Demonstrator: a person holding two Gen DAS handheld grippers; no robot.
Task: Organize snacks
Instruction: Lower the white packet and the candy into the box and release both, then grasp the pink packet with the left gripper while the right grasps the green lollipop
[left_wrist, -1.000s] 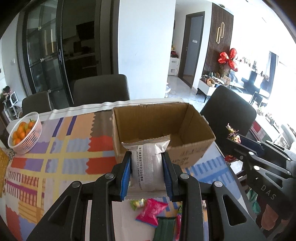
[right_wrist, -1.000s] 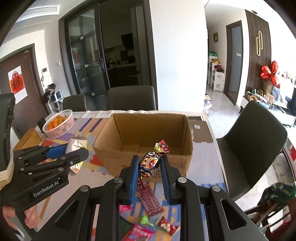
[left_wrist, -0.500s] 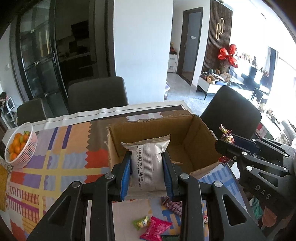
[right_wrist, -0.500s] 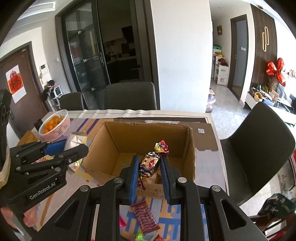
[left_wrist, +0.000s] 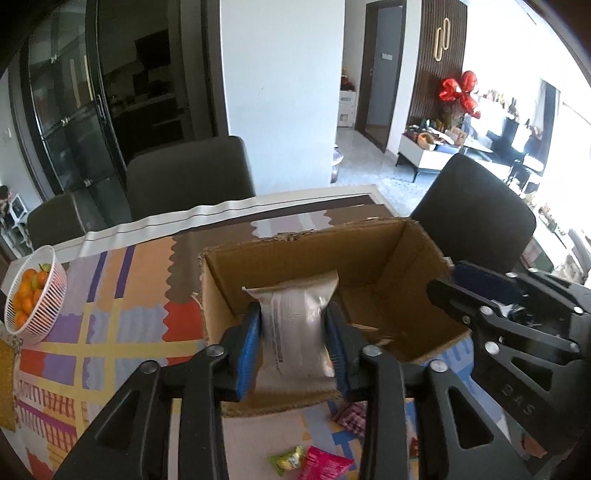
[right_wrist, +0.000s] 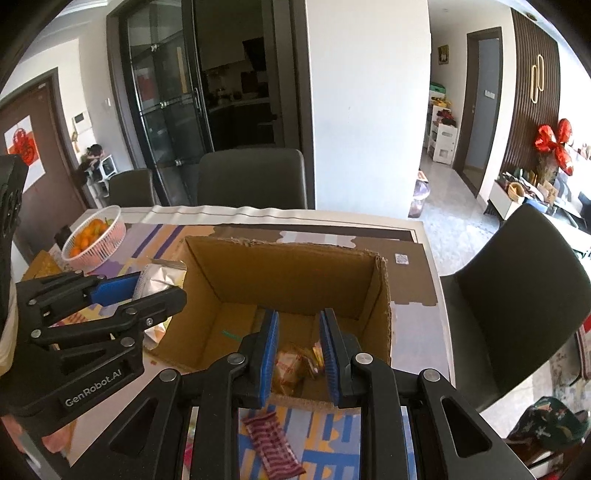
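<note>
An open cardboard box (left_wrist: 399, 258) (right_wrist: 295, 266) stands on the patterned tablecloth. My left gripper (left_wrist: 293, 325) is shut on a silver snack packet (left_wrist: 295, 325) and holds it over the box's near left wall; the packet also shows in the right wrist view (right_wrist: 159, 277). My right gripper (right_wrist: 297, 332) is open and empty over the box's near right part. Wrapped candies (right_wrist: 291, 365) lie on the box floor below it. The right gripper also shows in the left wrist view (left_wrist: 480, 295), and the left gripper in the right wrist view (right_wrist: 110, 295).
A white basket of oranges (left_wrist: 33, 295) (right_wrist: 94, 236) sits at the table's left. Loose snacks lie in front of the box: a striped red packet (right_wrist: 271, 446), a pink packet (left_wrist: 321, 461) and a green candy (left_wrist: 288, 456). Dark chairs (right_wrist: 251, 181) (left_wrist: 476, 206) stand around the table.
Both grippers moved forward over the box. My right gripper opened and the foil candy it held dropped into the box. The left gripper still holds the silver packet.
</note>
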